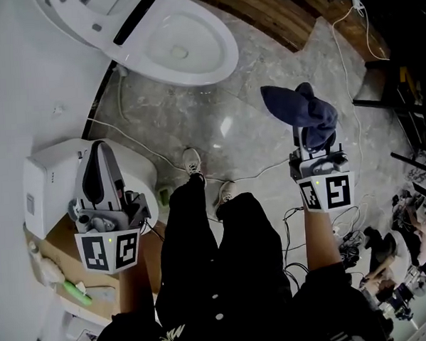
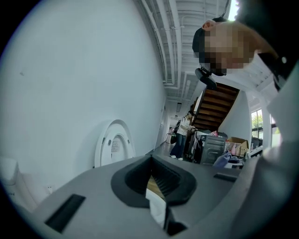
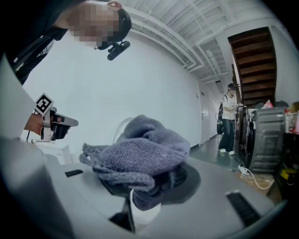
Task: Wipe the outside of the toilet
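Note:
The white toilet (image 1: 214,59) stands at the top of the head view, lid up and bowl bare. My right gripper (image 1: 308,138) is shut on a dark blue knitted cloth (image 1: 302,111), held over the marble floor to the right of the bowl and apart from it. In the right gripper view the cloth (image 3: 140,154) bunches over the right gripper (image 3: 148,189) and hides its jaws. My left gripper (image 1: 98,149) is shut with nothing in it, low at the left over a white box. In the left gripper view the left gripper (image 2: 156,182) points along the wall towards the raised toilet lid (image 2: 114,142).
A white box (image 1: 46,178) and a wooden shelf (image 1: 57,253) with a green item (image 1: 75,292) lie under the left gripper. White cables (image 1: 148,152) cross the floor by my shoes (image 1: 192,162). A wooden step (image 1: 276,13) runs behind. A person (image 3: 229,119) stands by a metal appliance (image 3: 266,135).

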